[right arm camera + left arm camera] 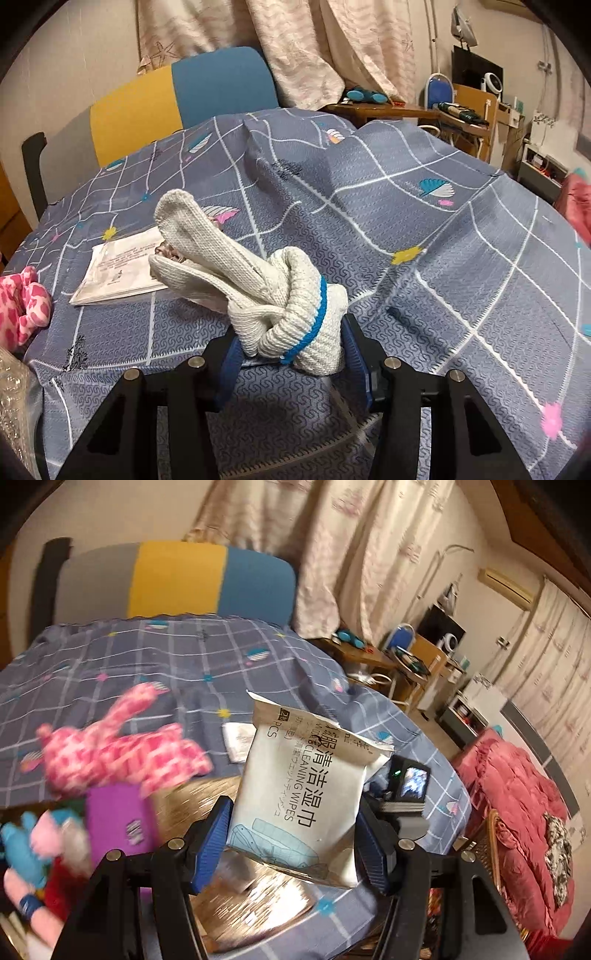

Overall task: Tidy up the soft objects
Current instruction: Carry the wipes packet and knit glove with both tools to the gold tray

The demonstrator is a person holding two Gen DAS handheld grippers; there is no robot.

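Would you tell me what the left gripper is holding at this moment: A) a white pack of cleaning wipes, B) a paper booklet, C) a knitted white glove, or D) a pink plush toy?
A: in the left wrist view the left gripper has its blue pads pressed on either side of the white pack of cleaning wipes, held above the bedspread.

Upright wipes pack (303, 794); knotted white gloves (280, 302).

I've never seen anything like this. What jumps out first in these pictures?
Each claw grips something soft above the blue checked bedspread: the left claw holds a white wipes pack, the right claw a knotted white glove. A pink plush lies left of the pack.
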